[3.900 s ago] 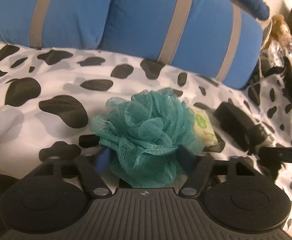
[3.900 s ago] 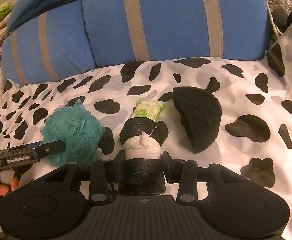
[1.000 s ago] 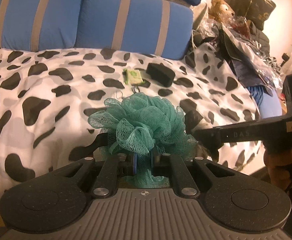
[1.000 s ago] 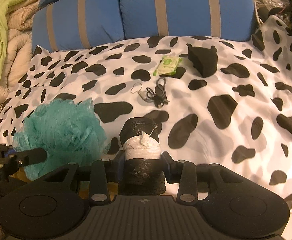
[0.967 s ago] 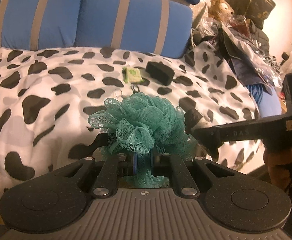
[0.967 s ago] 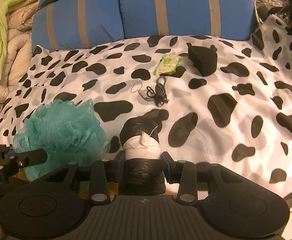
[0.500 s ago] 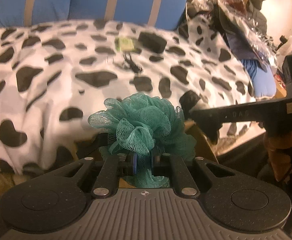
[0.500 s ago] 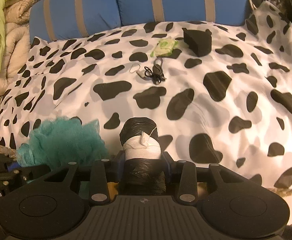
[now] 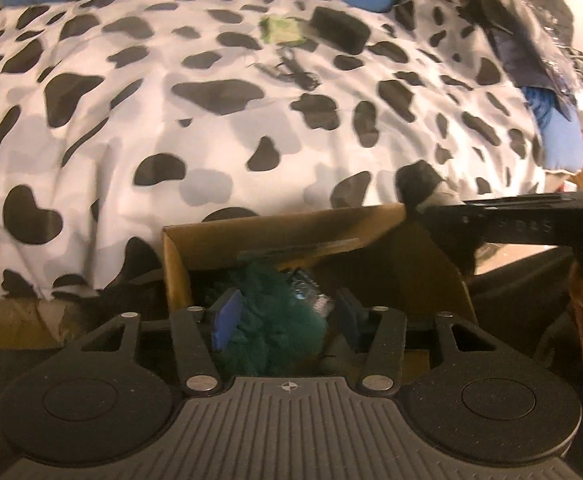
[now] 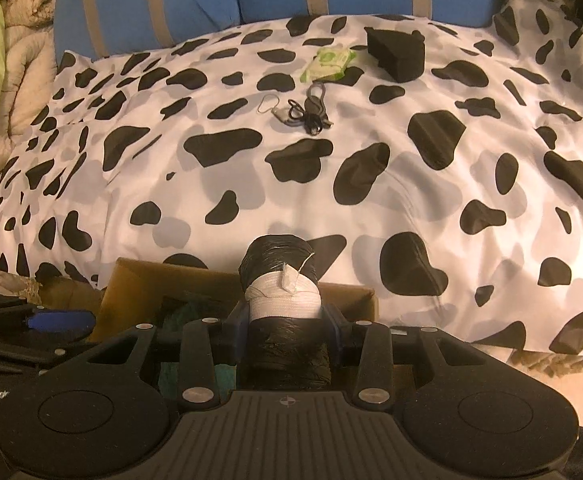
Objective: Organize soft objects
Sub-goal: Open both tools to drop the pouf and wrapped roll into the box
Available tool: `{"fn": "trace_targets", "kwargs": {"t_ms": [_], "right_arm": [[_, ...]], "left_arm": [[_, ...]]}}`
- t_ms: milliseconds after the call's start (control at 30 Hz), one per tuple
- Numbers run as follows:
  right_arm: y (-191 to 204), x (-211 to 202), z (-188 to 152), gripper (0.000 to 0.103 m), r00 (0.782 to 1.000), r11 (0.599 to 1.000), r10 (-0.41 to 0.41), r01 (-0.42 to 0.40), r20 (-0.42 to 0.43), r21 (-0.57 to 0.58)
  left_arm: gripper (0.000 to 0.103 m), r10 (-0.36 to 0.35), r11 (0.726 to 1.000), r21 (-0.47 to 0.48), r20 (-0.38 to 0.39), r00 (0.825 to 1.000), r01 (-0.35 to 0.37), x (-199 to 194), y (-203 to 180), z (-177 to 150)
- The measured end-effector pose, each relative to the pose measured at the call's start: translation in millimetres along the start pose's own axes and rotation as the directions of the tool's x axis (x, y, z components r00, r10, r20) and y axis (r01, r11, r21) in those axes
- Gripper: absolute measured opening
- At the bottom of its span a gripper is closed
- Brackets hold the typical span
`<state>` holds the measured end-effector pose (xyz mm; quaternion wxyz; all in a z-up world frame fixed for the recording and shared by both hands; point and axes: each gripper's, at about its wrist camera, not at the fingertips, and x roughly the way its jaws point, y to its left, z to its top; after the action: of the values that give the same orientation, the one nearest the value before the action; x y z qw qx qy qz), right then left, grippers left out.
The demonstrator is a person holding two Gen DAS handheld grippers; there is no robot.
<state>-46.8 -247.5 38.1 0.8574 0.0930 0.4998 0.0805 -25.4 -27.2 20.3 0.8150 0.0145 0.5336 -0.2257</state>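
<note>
The left gripper (image 9: pixel 285 318) hangs over an open box (image 9: pixel 175 256) beside the bed (image 9: pixel 211 128), its fingers (image 9: pixel 227 316) spread wide around the teal loofah (image 9: pixel 275 320), which lies down inside the box. The right gripper (image 10: pixel 287 328) grips a black roll (image 10: pixel 277 292) banded in white, held above the box's far edge (image 10: pixel 347 292). On the bed lie a black sponge (image 10: pixel 397 54), a wipes pack (image 10: pixel 327 62) and a cable (image 10: pixel 311 114).

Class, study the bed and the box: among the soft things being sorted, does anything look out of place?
Yes. A tangled black cable lies loose on the cow-print bedspread, near the green wipes packet and black sponge. It is no soft object. Nothing looks spilled or damaged; the teal loofah sits in the cardboard box.
</note>
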Motion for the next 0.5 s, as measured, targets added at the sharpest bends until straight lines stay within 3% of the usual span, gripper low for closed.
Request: {"fn": "trace_targets", "kwargs": {"t_ms": [367,500], "right_arm": [[10.3,5.9,-1.7,0.042,0.999,0.999,-0.007,0.005,-0.049,-0.033],[11.2,14.5,-4.7,0.046,0.994,0.999,-0.017,0.013,-0.11,-0.034]], "left_arm": [[0.05,0.066,0.995,-0.077,-0.019,0.998,-0.068,2.3,12.8,1.7],[0.05,0.083,0.992,-0.09,-0.033,0.996,-0.086,4.2,15.5,2.3]]}}
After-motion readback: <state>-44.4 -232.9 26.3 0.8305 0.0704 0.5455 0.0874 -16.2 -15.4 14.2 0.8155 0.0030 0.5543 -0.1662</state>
